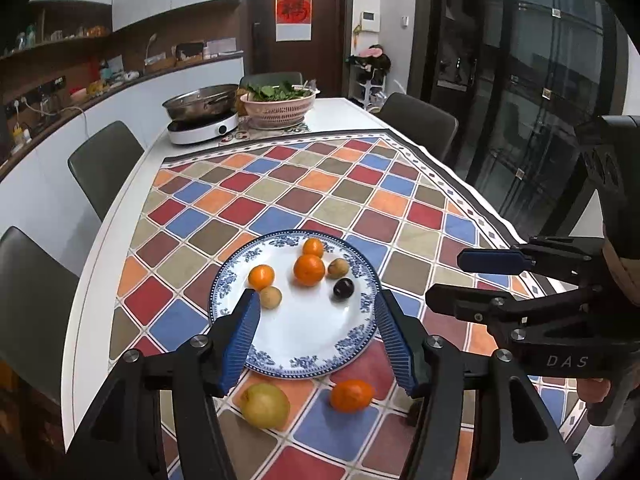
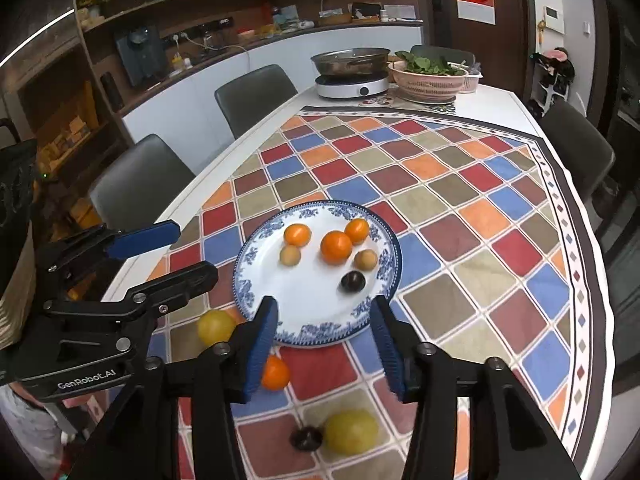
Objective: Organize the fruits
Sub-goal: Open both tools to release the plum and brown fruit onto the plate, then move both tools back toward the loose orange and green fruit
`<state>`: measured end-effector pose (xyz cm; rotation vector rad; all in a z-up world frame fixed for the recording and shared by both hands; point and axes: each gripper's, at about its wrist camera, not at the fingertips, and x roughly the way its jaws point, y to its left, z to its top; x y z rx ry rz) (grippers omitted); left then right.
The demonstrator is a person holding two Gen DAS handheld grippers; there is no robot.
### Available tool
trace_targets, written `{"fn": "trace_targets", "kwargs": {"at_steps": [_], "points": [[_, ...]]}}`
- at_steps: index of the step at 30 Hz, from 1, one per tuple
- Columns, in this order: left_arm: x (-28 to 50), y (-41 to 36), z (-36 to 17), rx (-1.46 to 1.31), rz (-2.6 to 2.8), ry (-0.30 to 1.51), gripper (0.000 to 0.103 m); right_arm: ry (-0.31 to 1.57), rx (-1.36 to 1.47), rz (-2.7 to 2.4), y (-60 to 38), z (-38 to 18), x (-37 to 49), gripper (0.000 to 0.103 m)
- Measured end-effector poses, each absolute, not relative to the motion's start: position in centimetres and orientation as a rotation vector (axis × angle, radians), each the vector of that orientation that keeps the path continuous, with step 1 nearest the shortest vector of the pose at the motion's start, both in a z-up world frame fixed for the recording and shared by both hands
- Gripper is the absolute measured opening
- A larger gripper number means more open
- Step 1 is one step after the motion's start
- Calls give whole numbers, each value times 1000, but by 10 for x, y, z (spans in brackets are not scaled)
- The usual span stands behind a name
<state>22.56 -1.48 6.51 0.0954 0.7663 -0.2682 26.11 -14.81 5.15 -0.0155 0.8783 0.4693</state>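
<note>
A blue-and-white plate (image 1: 304, 362) (image 2: 320, 330) on the checked cloth holds three oranges (image 1: 309, 270) (image 2: 336, 246), two small brown fruits (image 1: 271, 297) (image 2: 290, 255) and a dark plum (image 1: 343, 289) (image 2: 352, 281). Off the plate, nearer me, lie a yellow fruit (image 1: 265, 405) (image 2: 216, 326) and an orange (image 1: 352, 395) (image 2: 275, 372). The right wrist view also shows a second yellow fruit (image 2: 351, 431) with a dark plum (image 2: 306, 437) beside it. My left gripper (image 1: 317, 296) (image 2: 196, 249) is open and empty above the plate's near side. My right gripper (image 2: 325, 302) (image 1: 448, 278), beside it, is also open and empty.
At the table's far end an induction cooker (image 1: 202, 130) carries a metal pan (image 2: 350, 60), next to a pink colander of greens (image 1: 278, 106). Dark chairs (image 1: 102, 164) (image 2: 256, 94) line the left side, another chair (image 2: 576, 148) the right. The cloth's edge (image 2: 592, 280) hangs at the right.
</note>
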Motion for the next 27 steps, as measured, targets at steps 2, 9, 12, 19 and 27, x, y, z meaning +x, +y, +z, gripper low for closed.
{"fn": "trace_targets", "kwargs": {"at_steps": [2,9,12,19,27], "points": [[218,-17,67,102,-269,758,60,874,-16,465,-151,53,253,52],[198,-21,62,118,-272,751,63,872,5,434,-160,50,230,52],[190,-22,58,118,-274,759,64,881,5,417,-162,45,223,52],[183,-24,39,130,-278,800,65,921,36,388,-168,28,211,52],[183,-21,10,139,-278,866,65,983,55,341,-170,2,205,52]]}}
